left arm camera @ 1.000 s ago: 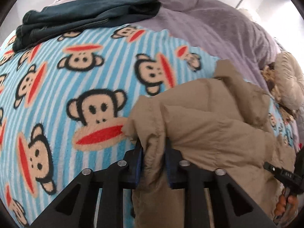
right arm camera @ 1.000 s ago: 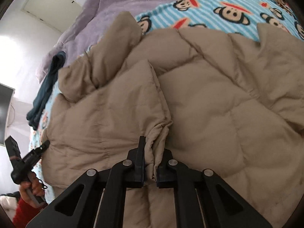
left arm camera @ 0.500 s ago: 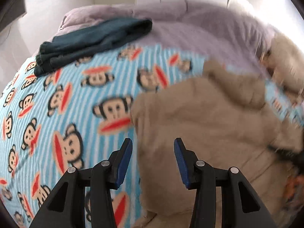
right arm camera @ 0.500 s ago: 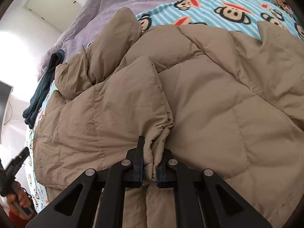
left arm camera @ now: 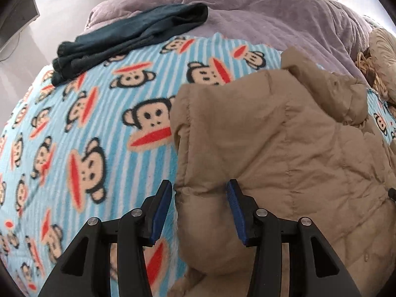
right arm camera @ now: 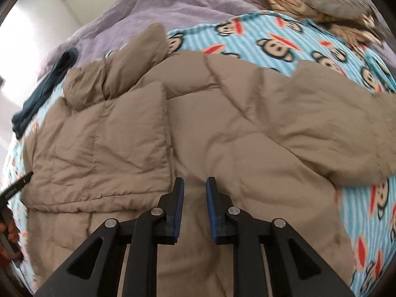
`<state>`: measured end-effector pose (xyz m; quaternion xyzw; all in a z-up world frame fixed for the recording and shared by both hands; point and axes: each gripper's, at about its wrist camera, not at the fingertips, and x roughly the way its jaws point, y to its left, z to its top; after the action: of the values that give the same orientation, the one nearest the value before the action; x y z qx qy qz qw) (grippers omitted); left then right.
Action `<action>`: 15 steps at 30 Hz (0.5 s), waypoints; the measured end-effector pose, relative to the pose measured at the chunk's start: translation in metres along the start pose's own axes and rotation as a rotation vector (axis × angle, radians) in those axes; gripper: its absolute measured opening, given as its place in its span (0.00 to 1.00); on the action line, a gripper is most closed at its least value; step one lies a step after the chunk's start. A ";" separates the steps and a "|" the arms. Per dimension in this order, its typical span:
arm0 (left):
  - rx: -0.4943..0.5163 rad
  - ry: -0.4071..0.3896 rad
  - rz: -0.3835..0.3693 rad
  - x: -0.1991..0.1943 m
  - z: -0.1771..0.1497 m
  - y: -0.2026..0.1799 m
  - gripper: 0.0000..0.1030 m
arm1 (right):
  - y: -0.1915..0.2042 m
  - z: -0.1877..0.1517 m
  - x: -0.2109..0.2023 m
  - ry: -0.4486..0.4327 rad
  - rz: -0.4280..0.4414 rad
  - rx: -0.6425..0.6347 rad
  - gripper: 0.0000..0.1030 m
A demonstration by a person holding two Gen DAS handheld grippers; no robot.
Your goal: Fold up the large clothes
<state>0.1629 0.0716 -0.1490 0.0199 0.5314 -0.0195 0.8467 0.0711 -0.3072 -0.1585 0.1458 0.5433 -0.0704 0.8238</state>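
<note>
A tan quilted puffer jacket (left arm camera: 284, 143) lies spread on a blue striped monkey-print blanket (left arm camera: 81, 128). One side panel is folded over the jacket's middle (right arm camera: 111, 143). My left gripper (left arm camera: 199, 193) is open and empty, its jaws straddling the jacket's left edge just above it. My right gripper (right arm camera: 195, 188) is open and empty, hovering over the jacket's centre beside the folded panel's edge. The left gripper's tip (right arm camera: 17, 185) shows at the left edge of the right wrist view.
Folded dark teal clothes (left arm camera: 128, 34) lie at the blanket's far left. A purple duvet (left arm camera: 272, 17) covers the far end of the bed. A beige cushion and a brown knitted item (right arm camera: 309, 2) sit at the far right.
Both grippers have opened and let go of the jacket. The left one released first and pulled back; the right one released the folded panel, which now lies flat.
</note>
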 end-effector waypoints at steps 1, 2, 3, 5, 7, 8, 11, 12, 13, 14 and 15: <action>0.006 -0.006 0.000 -0.009 0.000 -0.003 0.47 | -0.006 -0.001 -0.008 0.005 0.014 0.031 0.23; 0.012 -0.012 -0.004 -0.018 -0.003 -0.006 0.47 | -0.010 -0.003 -0.013 0.010 0.024 0.051 0.30; 0.020 -0.015 -0.009 -0.026 -0.005 -0.011 0.47 | -0.015 -0.007 -0.021 0.014 0.038 0.080 0.39; 0.039 -0.017 -0.023 -0.041 -0.010 -0.022 0.47 | -0.023 -0.013 -0.031 0.018 0.055 0.120 0.45; 0.051 -0.016 -0.042 -0.054 -0.016 -0.036 0.47 | -0.031 -0.024 -0.042 0.030 0.071 0.155 0.46; 0.058 -0.010 -0.059 -0.062 -0.021 -0.047 0.47 | -0.035 -0.029 -0.046 0.036 0.078 0.171 0.47; 0.083 0.010 -0.098 -0.076 -0.033 -0.077 0.47 | -0.050 -0.046 -0.059 0.057 0.107 0.237 0.58; 0.092 0.019 -0.108 -0.080 -0.037 -0.087 0.47 | -0.056 -0.052 -0.063 0.060 0.115 0.259 0.59; 0.100 0.030 -0.123 -0.083 -0.041 -0.097 0.47 | -0.062 -0.058 -0.067 0.061 0.118 0.275 0.60; 0.105 0.045 -0.145 -0.086 -0.048 -0.109 0.60 | -0.067 -0.060 -0.069 0.062 0.120 0.289 0.62; 0.107 0.053 -0.157 -0.090 -0.052 -0.118 0.90 | -0.074 -0.065 -0.073 0.062 0.122 0.306 0.66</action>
<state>0.0707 -0.0427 -0.0925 0.0240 0.5516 -0.1135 0.8260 -0.0353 -0.3600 -0.1274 0.3045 0.5416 -0.0975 0.7775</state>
